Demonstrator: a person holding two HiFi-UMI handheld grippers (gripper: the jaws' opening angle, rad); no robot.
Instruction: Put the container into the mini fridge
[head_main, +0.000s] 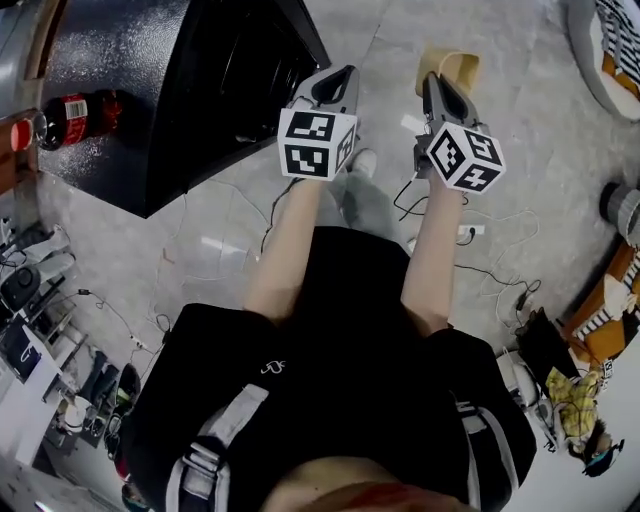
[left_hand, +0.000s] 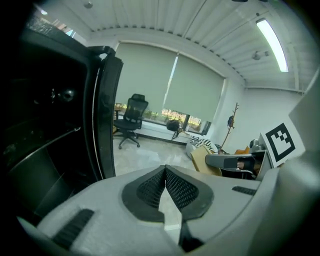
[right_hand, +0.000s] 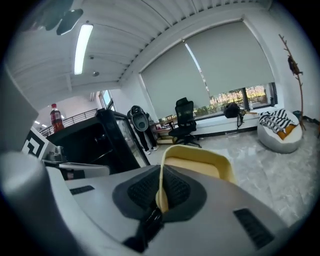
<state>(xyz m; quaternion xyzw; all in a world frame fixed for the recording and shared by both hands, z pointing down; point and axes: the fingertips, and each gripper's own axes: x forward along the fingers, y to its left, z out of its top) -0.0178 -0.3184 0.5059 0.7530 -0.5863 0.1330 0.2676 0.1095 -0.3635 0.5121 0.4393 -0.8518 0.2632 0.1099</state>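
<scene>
The black mini fridge (head_main: 110, 60) stands at the upper left with its door open, and its dark inside (head_main: 240, 80) faces me. My right gripper (head_main: 436, 82) is shut on one wall of a shallow yellow container (head_main: 455, 66), held in the air to the right of the fridge. The right gripper view shows the container (right_hand: 200, 160) clamped between the pads (right_hand: 172, 187). My left gripper (head_main: 340, 74) is shut with nothing in it, close to the fridge opening. In the left gripper view the fridge shelves (left_hand: 45, 145) and door edge (left_hand: 102, 115) fill the left.
A red cola bottle (head_main: 78, 110) stands on the fridge top. Cables and a power strip (head_main: 470, 230) lie on the grey floor. Beyond are an office chair (left_hand: 131, 117), a striped beanbag (right_hand: 280, 127) and a person standing (right_hand: 139, 127). Cluttered shelves (head_main: 40, 330) are at the left.
</scene>
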